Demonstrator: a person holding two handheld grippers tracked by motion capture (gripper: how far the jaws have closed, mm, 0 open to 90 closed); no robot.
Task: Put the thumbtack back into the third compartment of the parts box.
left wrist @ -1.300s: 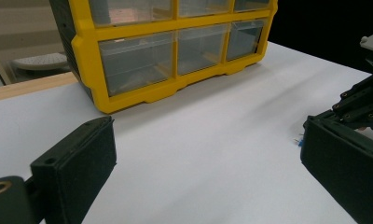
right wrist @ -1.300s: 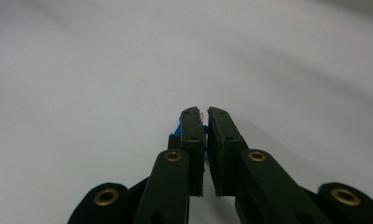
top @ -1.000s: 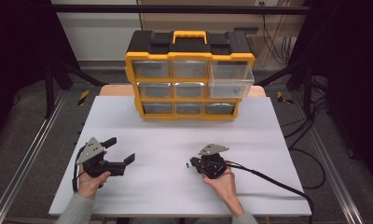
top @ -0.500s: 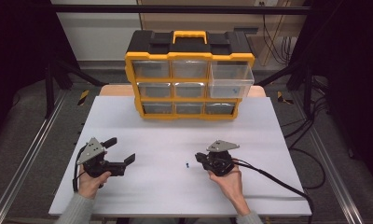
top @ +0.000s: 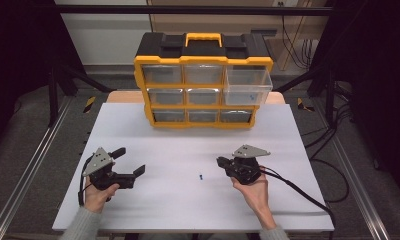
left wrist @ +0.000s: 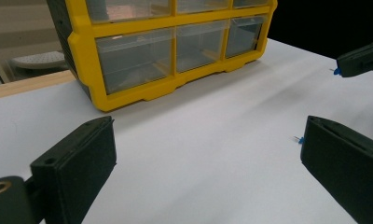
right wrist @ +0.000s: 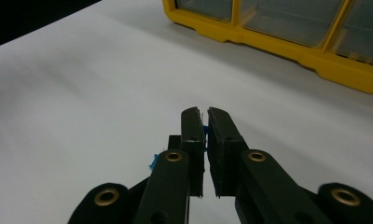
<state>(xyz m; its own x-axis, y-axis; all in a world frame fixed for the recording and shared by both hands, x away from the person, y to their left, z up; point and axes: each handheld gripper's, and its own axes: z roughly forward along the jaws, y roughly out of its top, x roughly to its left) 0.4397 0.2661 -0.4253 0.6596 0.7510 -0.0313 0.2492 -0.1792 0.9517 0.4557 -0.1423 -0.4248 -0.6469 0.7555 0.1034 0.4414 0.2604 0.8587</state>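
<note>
Work in hand: small blue parts go, as I judge, from the table (top: pixel 188 145) into the open drawer (top: pixel 248 82) of the yellow organiser (top: pixel 203 75).
Right gripper (top: pixel 220 161): jaws pressed almost together, pinching a held blue part (right wrist: pixel 204 129); it hangs over the table near the right half of the near edge.
Held blue part: sits deep between the pads, with a little blue peeking out at the jaw tips in the left gripper view. It is too small to tell its long axis.
Left gripper (top: pixel 131 161): jaws spread wide with nothing between them, near the near left corner of the table.
Loose blue part (top: pixel 201 176): lies on the bare table between the two grippers, closer to the right one and apart from both.
Open drawer: the top right one, pulled out toward the person, at the far edge of the table.
Key relation: the right jaws point across the table toward the left gripper, while the drawer lies toward the far edge and a little to the right. The organiser shows in the upper right of the right gripper view, not straight ahead.
Next move, my judgement: the right hand must turn toward the far edge and go up over the drawer rim before it lets go.
Nearer hand: the right one, clearly.
Risk: the part is tiny and could slip out on the way.
</note>
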